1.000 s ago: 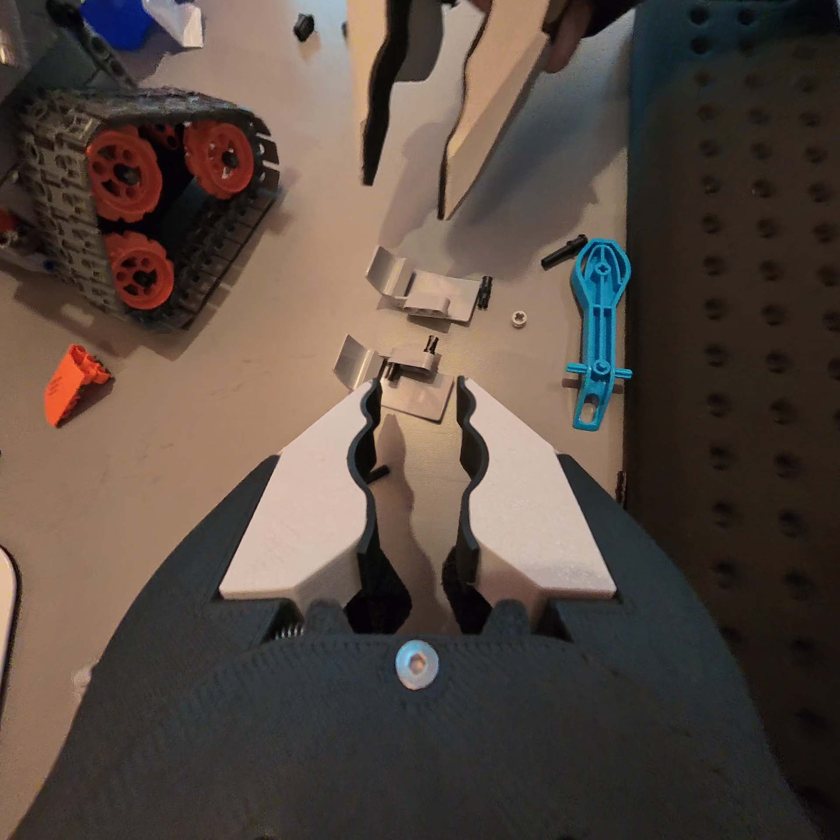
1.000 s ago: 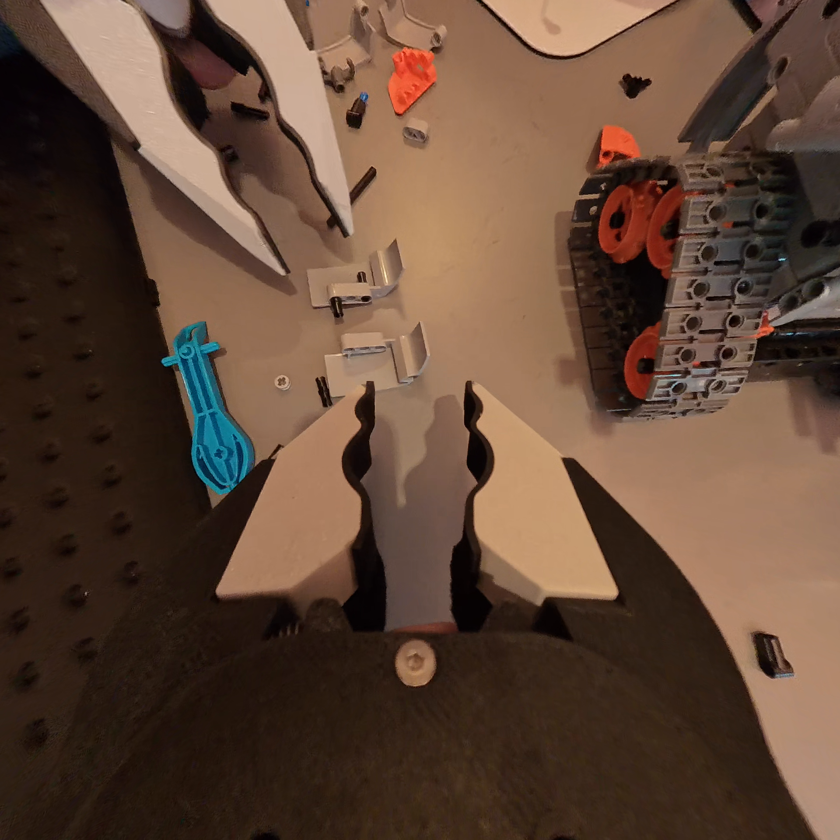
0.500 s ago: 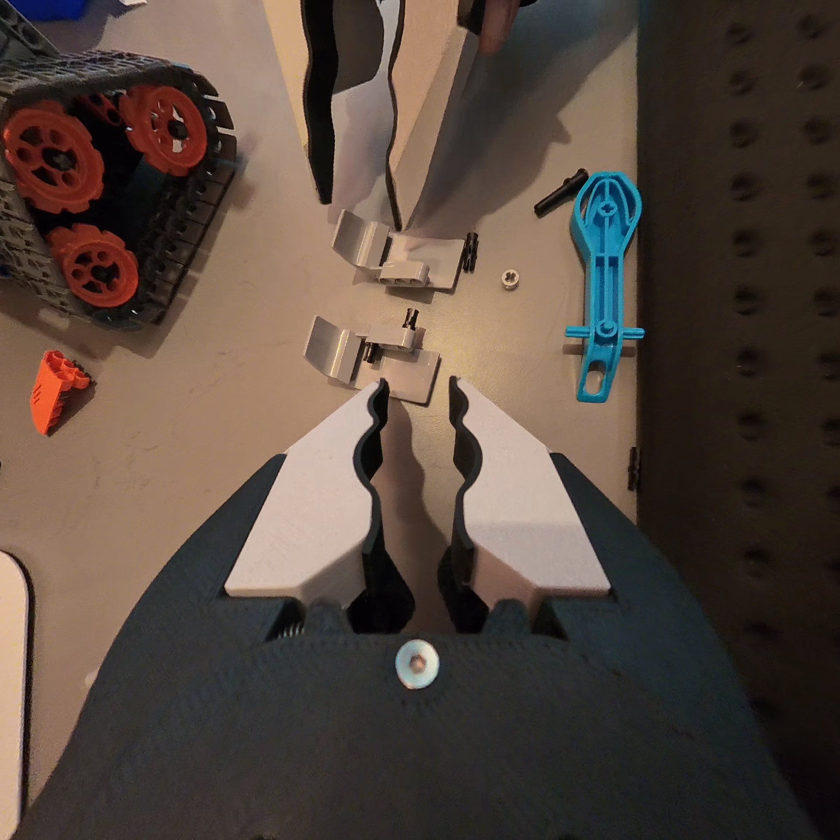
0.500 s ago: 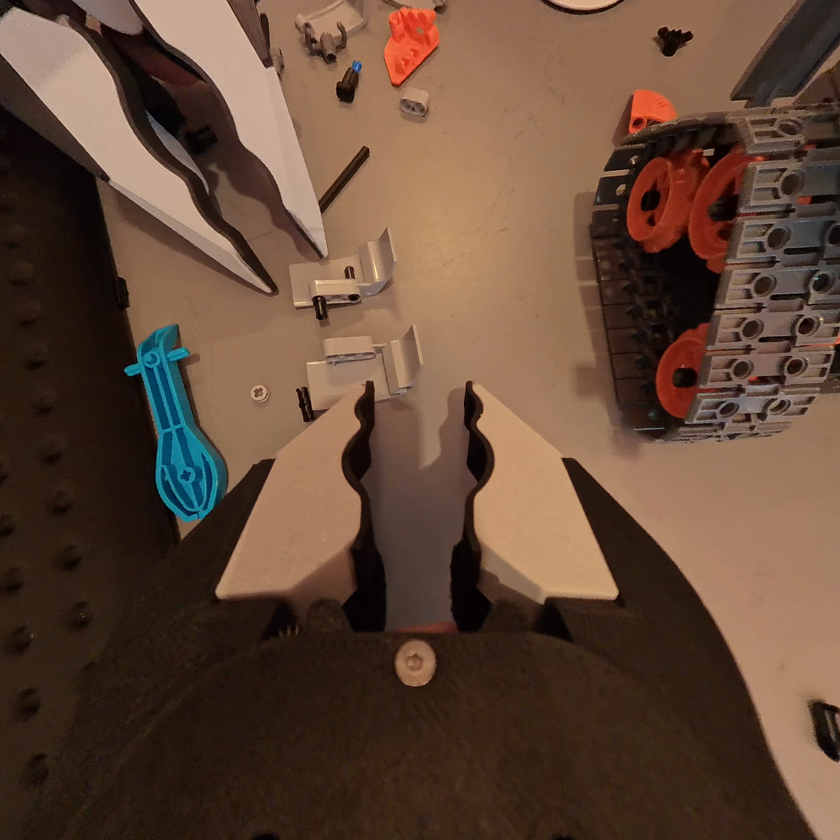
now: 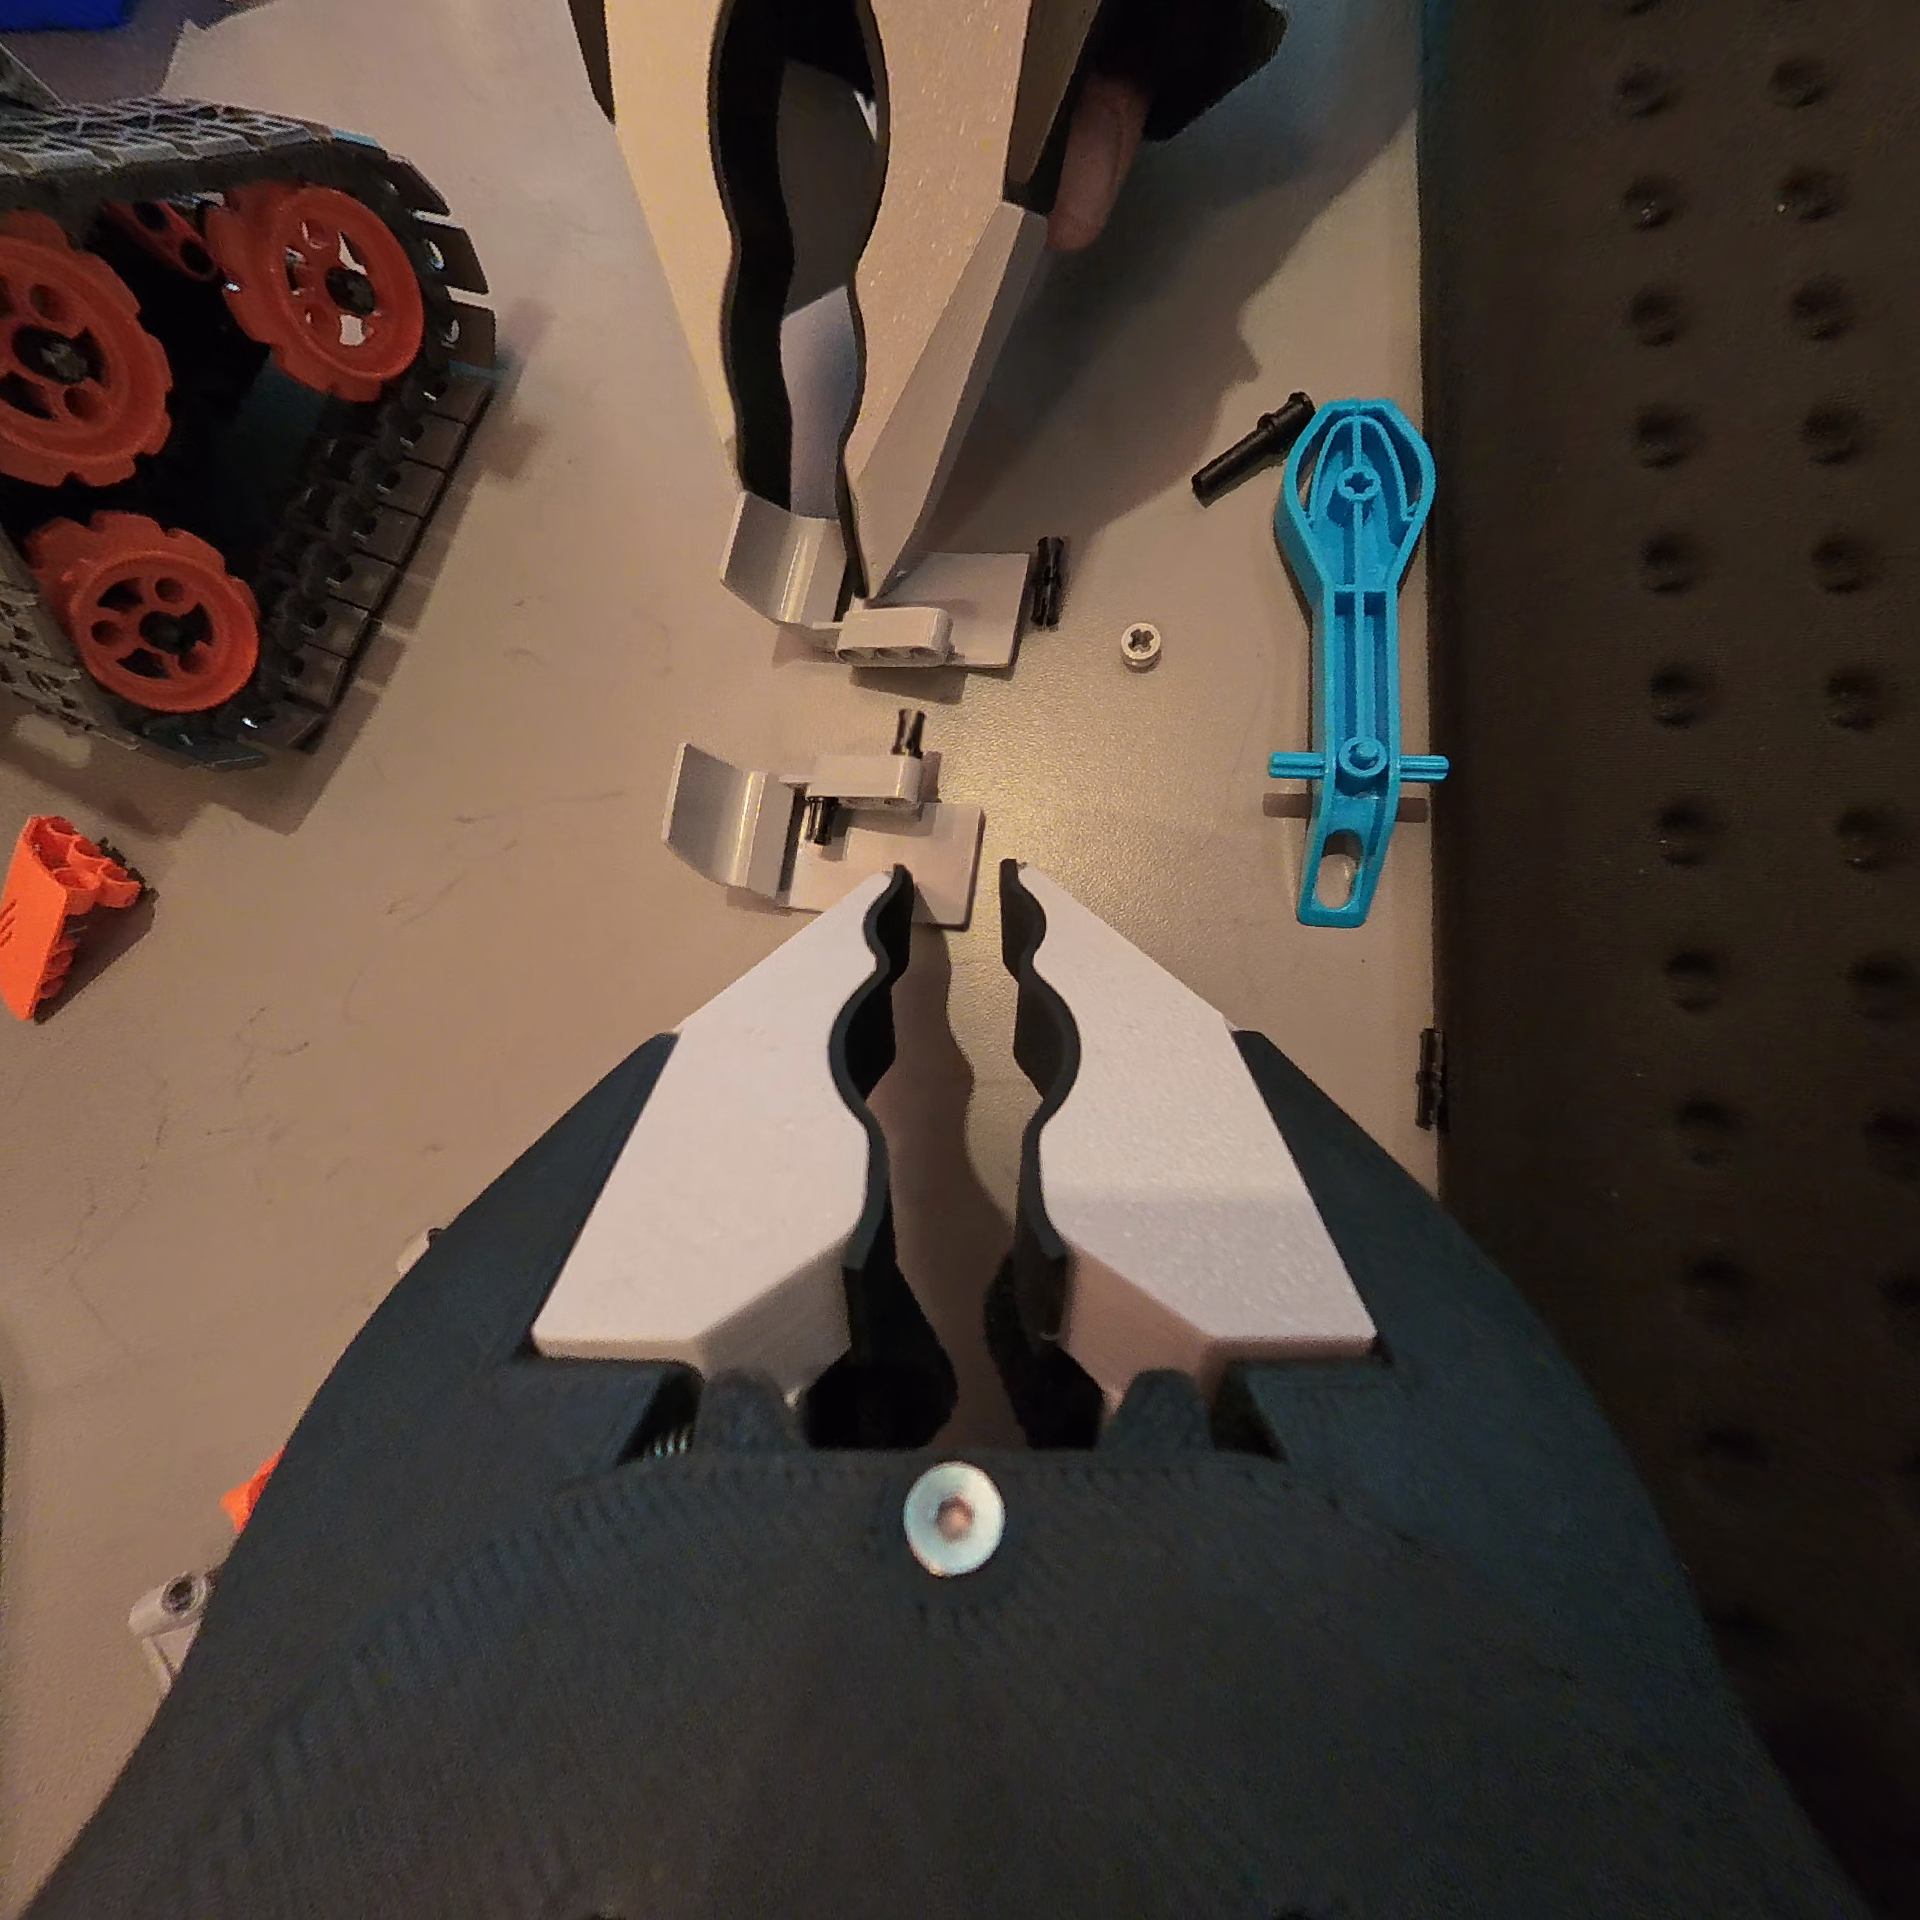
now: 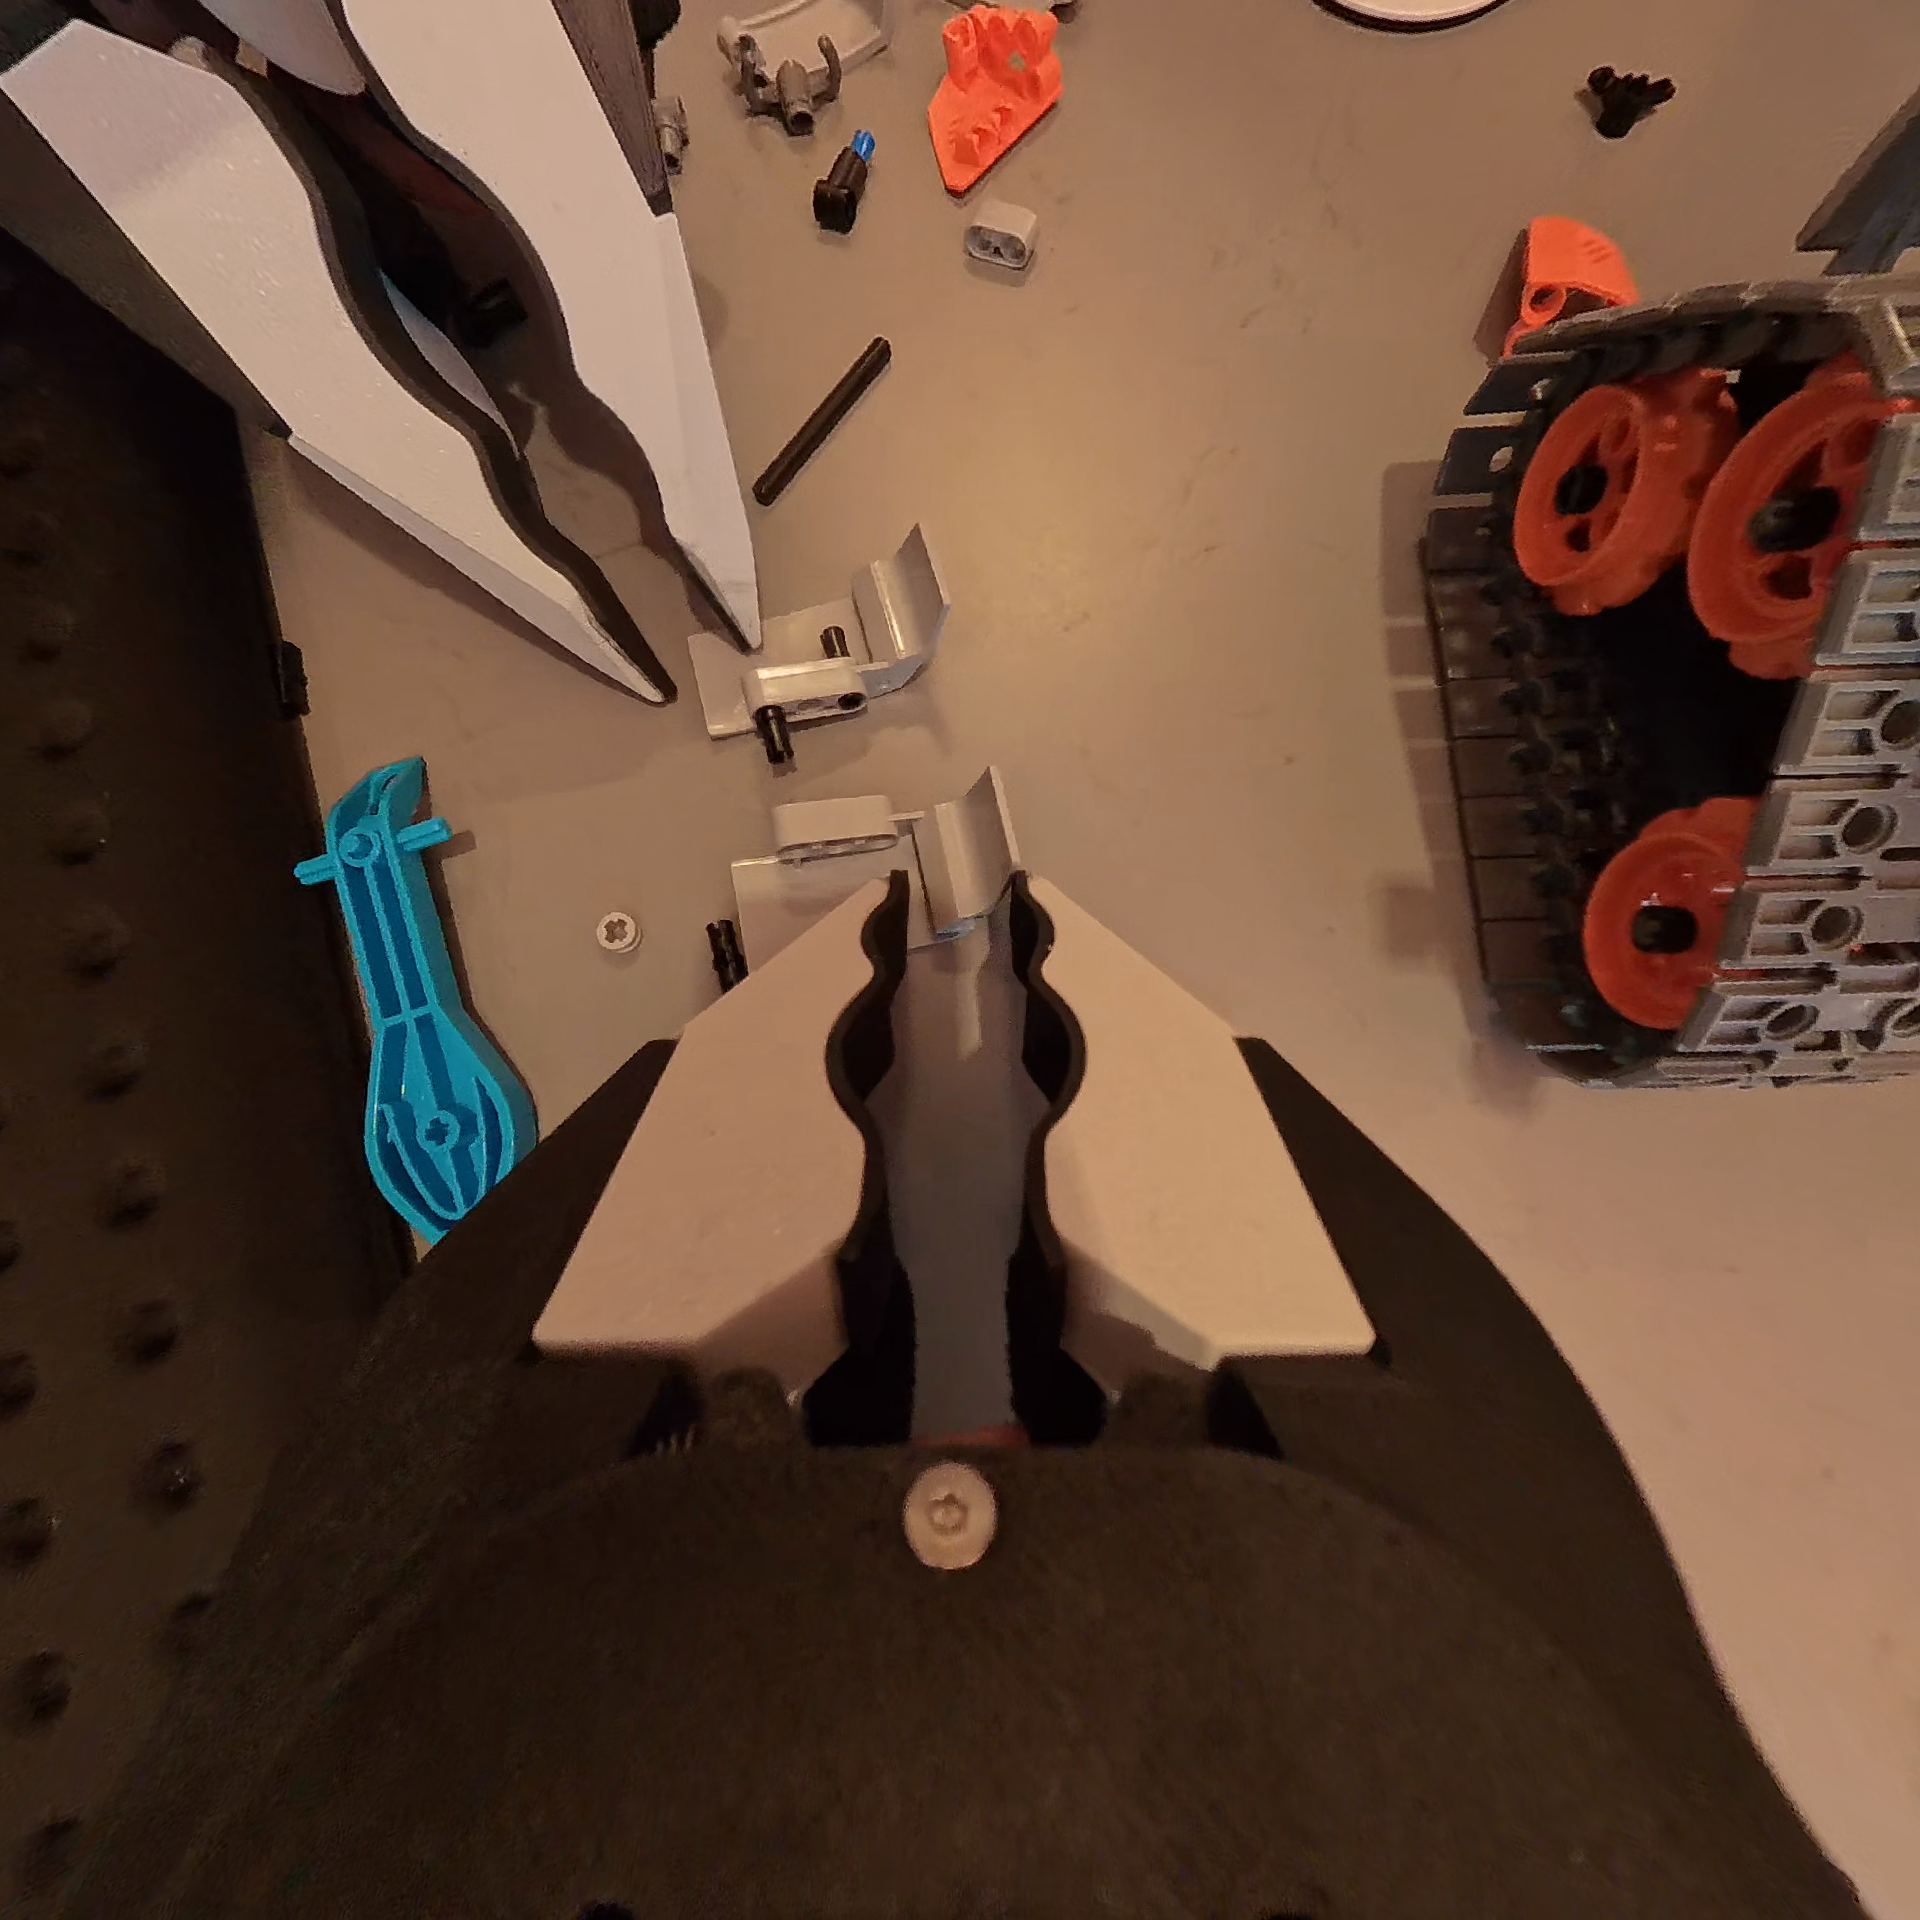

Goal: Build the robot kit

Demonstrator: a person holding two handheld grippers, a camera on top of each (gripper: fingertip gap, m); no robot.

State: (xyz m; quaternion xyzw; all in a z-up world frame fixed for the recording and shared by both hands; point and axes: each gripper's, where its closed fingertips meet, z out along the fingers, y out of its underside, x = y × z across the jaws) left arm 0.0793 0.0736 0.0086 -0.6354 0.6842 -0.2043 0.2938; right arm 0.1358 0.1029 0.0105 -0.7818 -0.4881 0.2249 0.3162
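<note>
Two grey curved plastic panels lie on the beige worktop (image 5: 312, 1039). Left claw (image 5: 951, 883), narrowly parted and empty, sits at one panel's (image 5: 821, 831) flat end. Right claw (image 6: 956, 894) straddles the other panel's (image 6: 966, 862) curl; whether it grips, cannot tell.

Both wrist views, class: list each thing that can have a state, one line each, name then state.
left gripper: open, tips at the nearer grey panel's flat edge
right gripper: open, tips around the farther grey panel's curved end
nearer grey panel: flat on table
farther grey panel: on table
blue tool: lying flat, untouched
tracked vehicle: on its side
</note>
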